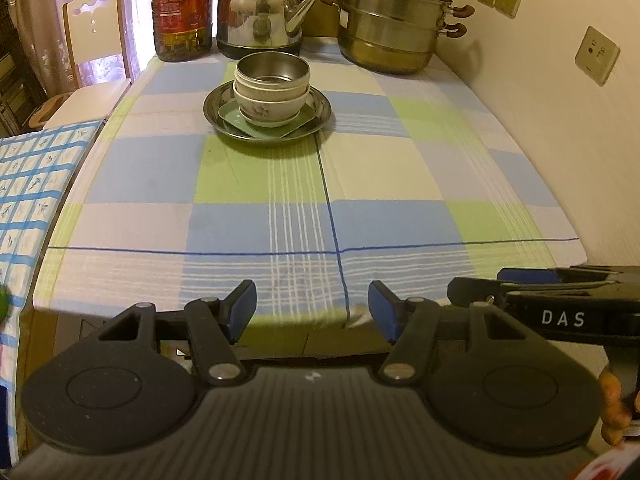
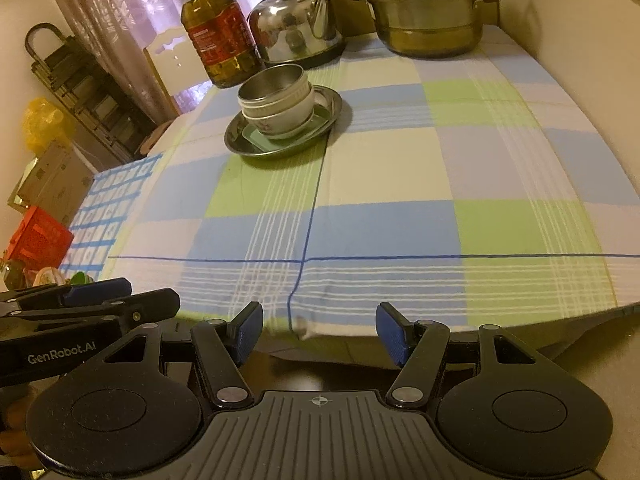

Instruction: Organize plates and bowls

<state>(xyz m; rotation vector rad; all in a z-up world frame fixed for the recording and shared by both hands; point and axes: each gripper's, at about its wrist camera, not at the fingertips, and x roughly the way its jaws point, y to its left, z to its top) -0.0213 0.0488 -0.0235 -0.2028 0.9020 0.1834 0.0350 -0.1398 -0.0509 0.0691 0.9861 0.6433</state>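
I hold my left gripper [image 1: 312, 306] and right gripper [image 2: 319, 330] at the near edge of the checked-cloth table [image 1: 400, 184], side by side, jaws of both apart and empty. Well ahead, towards the far end, sits the round steel plate [image 1: 320, 114] carrying a green square dish [image 1: 304, 118], two cream ceramic bowls [image 1: 272, 106] and a steel bowl [image 1: 276, 70] nested on top. I judge the stacking looks done or not yet undone; any next move calls for a long reach forward.
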